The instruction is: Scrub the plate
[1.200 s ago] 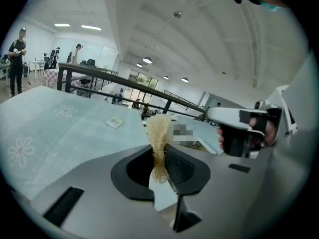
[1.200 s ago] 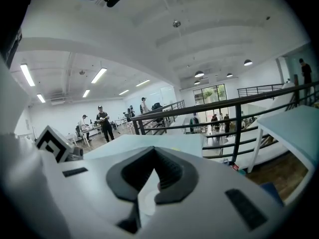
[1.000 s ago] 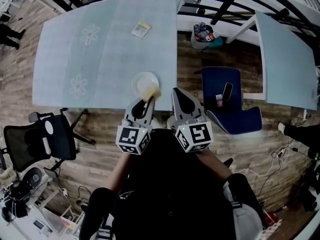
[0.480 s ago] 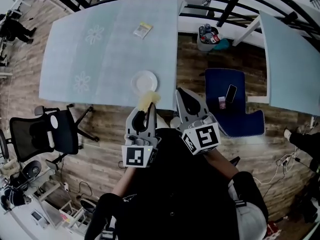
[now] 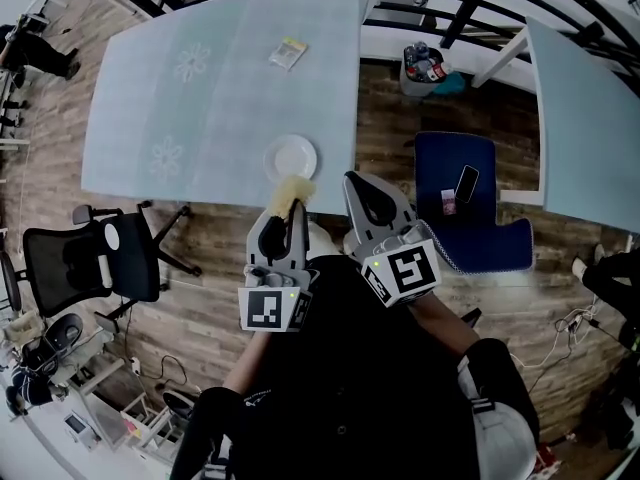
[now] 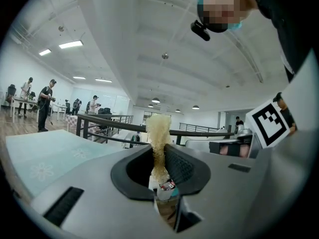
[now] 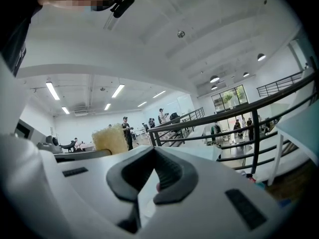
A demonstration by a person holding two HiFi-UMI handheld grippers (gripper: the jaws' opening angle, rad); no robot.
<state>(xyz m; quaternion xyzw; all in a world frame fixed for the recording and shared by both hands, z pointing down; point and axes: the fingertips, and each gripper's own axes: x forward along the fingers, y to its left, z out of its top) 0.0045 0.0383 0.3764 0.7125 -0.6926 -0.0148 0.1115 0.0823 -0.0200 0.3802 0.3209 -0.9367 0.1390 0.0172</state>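
A round white plate [image 5: 291, 157] lies on the pale blue table [image 5: 200, 108], close to its near edge. My left gripper [image 5: 287, 211] hangs just short of that edge, shut on a yellow sponge [image 5: 288, 195] that sticks out past its tips, a little short of the plate. In the left gripper view the sponge [image 6: 158, 138] stands upright between the dark pads of the left gripper [image 6: 159, 151]. My right gripper [image 5: 363, 197] is beside it on the right, off the table, jaws together and empty. From the right gripper [image 7: 153, 151] view, the sponge [image 7: 110, 139] shows at the left.
A small yellow-and-white packet [image 5: 288, 53] lies far back on the table. A blue chair [image 5: 470, 213] carrying a phone [image 5: 466, 183] stands to the right, a black office chair [image 5: 95, 263] to the left. A bin [image 5: 425, 68] and a second table [image 5: 590, 118] are beyond.
The left gripper has drawn back from the plate with the sponge, which lay over the plate's near rim a second ago. The right gripper stays beside it.
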